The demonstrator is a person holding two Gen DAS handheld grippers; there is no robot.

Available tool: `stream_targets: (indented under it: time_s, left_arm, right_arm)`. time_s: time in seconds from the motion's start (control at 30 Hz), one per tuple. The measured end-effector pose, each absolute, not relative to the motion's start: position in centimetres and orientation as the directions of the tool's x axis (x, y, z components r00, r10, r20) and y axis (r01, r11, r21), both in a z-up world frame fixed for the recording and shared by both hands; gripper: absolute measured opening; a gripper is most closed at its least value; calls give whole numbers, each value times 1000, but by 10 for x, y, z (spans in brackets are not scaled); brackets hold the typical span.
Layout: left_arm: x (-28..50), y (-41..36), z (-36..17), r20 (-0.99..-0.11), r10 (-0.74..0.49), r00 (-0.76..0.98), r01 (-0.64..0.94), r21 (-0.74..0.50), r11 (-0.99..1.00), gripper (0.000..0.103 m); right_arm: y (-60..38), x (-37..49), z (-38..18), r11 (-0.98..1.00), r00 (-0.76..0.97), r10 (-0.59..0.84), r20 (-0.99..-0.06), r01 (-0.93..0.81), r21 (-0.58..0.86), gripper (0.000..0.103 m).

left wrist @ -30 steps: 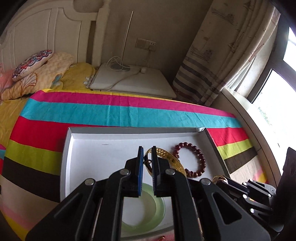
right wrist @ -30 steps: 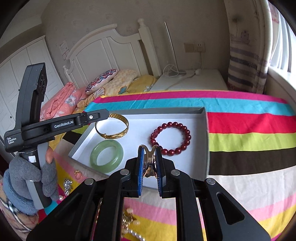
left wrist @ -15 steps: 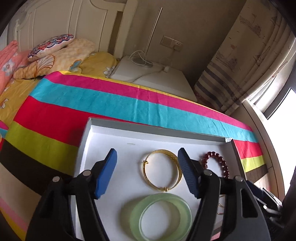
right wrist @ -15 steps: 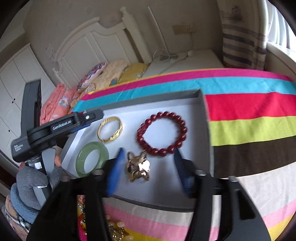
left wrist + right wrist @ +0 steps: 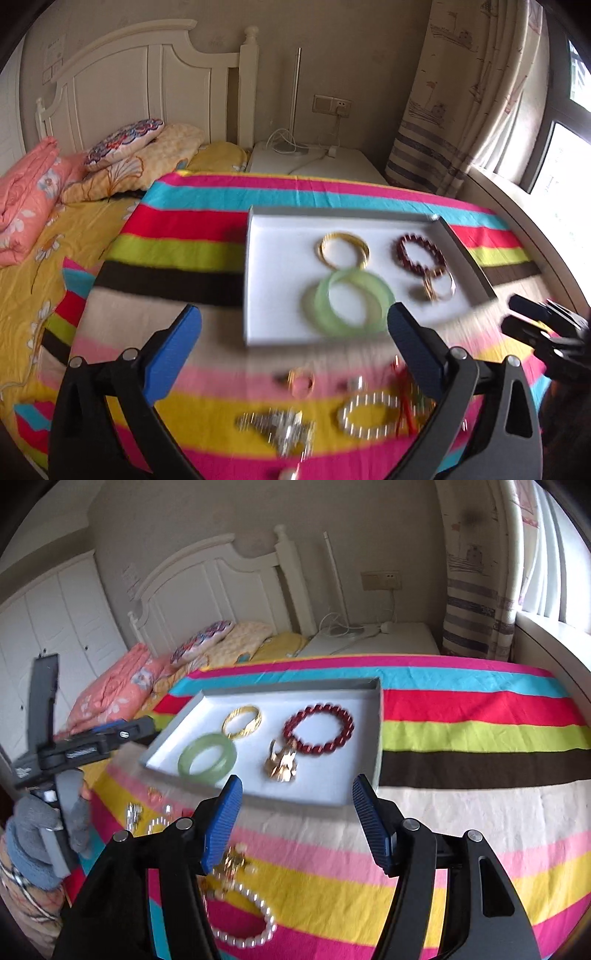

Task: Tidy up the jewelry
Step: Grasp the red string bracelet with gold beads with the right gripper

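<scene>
A white tray (image 5: 273, 258) (image 5: 376, 738) lies on the striped bedspread. In it are a gold bangle (image 5: 323, 251) (image 5: 255, 722), a green jade bangle (image 5: 321, 310) (image 5: 207, 777), a red bead bracelet (image 5: 402, 247) (image 5: 347, 723) and a gold ornament (image 5: 437, 286) (image 5: 280, 764). My left gripper (image 5: 291, 314) hangs back from the tray's near edge, its jaws opening with nothing between them. My right gripper (image 5: 297, 782) is open and empty, just short of the tray's near rim. Loose pieces lie in front: a pearl bracelet (image 5: 347, 410) (image 5: 266, 912) and a silver piece (image 5: 280, 428).
A gloved hand (image 5: 37, 830) holds the left gripper at the far left of the right wrist view. Pillows (image 5: 122, 147) and a white headboard (image 5: 147, 74) lie beyond the tray. A white nightstand (image 5: 332, 162) and a curtain (image 5: 461, 110) stand at the back right.
Both grippers went from shut to open and drew back from the tray. The left let go of the gold bangle and the right let go of the gold ornament; both now lie in the tray.
</scene>
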State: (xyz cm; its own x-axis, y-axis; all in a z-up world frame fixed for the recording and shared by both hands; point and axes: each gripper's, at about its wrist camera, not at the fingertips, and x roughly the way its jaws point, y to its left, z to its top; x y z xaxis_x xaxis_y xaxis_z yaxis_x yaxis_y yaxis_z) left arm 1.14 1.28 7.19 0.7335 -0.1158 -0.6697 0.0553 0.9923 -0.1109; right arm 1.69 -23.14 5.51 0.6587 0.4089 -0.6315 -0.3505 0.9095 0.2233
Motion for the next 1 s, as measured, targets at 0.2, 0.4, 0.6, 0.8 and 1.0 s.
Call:
stream_targets:
  time_s: [0.2,0.4,0.6,0.8,1.0]
  left_arm:
    - [-44,57,43,-694,-142,705,0,-201,980,100]
    - [-58,88,23,-684,-161,711,-61,-288,956,100]
    - [-53,87,21,-685,-181,706,-47,-301,953,100]
    - [-54,95,19,-672,-209,710,-55,-350,935,100]
    - [-57,93,20,-657,-226,719,-36,-359,932,100]
  right_arm:
    - [-199,1,35,875,581,423,-695,-461,146,61]
    - [-173,-13,36,866,595,413,-690,-490,96,49]
    - [-142,-24,40,846,594,410,-692,-531,46,30]
    - [-115,-25,27,835,583,341,-737,-548,-48,23]
    - [-101,-23,21,822,593,289,-752,-557,-123,20]
